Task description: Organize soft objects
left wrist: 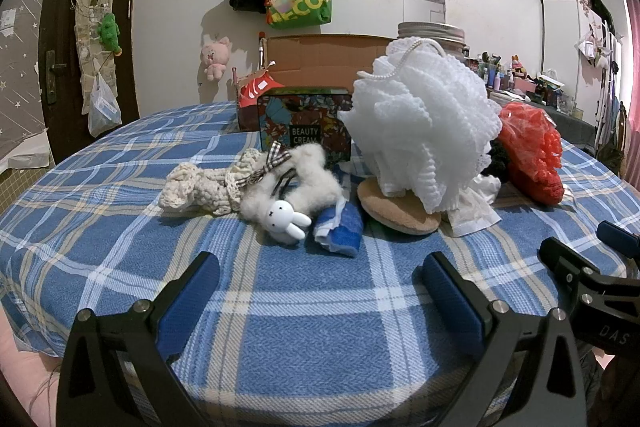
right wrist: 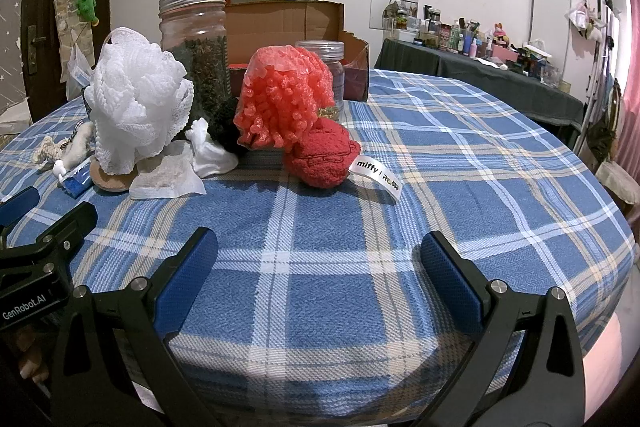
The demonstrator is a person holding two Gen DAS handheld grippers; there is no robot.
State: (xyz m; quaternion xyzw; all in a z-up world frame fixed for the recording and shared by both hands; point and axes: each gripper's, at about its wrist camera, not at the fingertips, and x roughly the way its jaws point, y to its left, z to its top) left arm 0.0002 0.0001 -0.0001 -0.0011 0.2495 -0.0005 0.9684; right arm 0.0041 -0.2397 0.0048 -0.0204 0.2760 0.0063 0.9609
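A pile of soft things lies on the blue plaid cloth [left wrist: 320, 307]. In the left wrist view: a cream crochet piece [left wrist: 200, 187], a fluffy white scrunchie with a small rabbit [left wrist: 286, 215], a blue folded cloth [left wrist: 340, 227], a tan round puff [left wrist: 400, 213], a white mesh bath pouf [left wrist: 424, 119] and a red bag of foam pieces [left wrist: 532, 147]. In the right wrist view: the pouf [right wrist: 136, 99], the red bag [right wrist: 284, 99] and a red plush pouch [right wrist: 324, 155] with a "miffy" tag. My left gripper [left wrist: 320, 291] and right gripper [right wrist: 320, 279] are open and empty, short of the pile.
A "Beauty Cream" tin [left wrist: 306, 123] and an open cardboard box [left wrist: 320, 63] stand behind the pile. A tall lidded jar [right wrist: 196, 47] and a smaller jar [right wrist: 326, 67] stand by the box. A cluttered side table [right wrist: 480, 67] is at the right.
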